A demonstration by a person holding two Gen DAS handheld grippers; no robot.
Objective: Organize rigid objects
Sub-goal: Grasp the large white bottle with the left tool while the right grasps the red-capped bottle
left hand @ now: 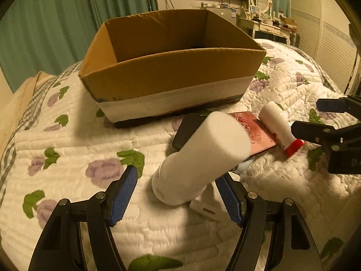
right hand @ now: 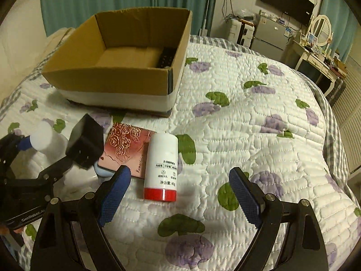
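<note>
An open cardboard box (left hand: 171, 72) stands on the quilted bed; it also shows in the right wrist view (right hand: 117, 79) with a dark object (right hand: 167, 57) inside. My left gripper (left hand: 178, 194) is open around a large white bottle (left hand: 200, 158) that lies tilted between its fingers. Behind it lie a pink rose-patterned case (left hand: 257, 131) and a small white bottle with a red cap (left hand: 279, 128). My right gripper (right hand: 180, 192) is open just in front of that red-capped bottle (right hand: 161, 167), beside the pink case (right hand: 126, 146).
The floral quilt (right hand: 248, 117) covers the bed. A small white block (left hand: 203, 205) lies under the large bottle. A black item (left hand: 185, 128) lies under the pink case. A dresser with a mirror (right hand: 315, 43) and a television (right hand: 286, 0) stand at the far wall.
</note>
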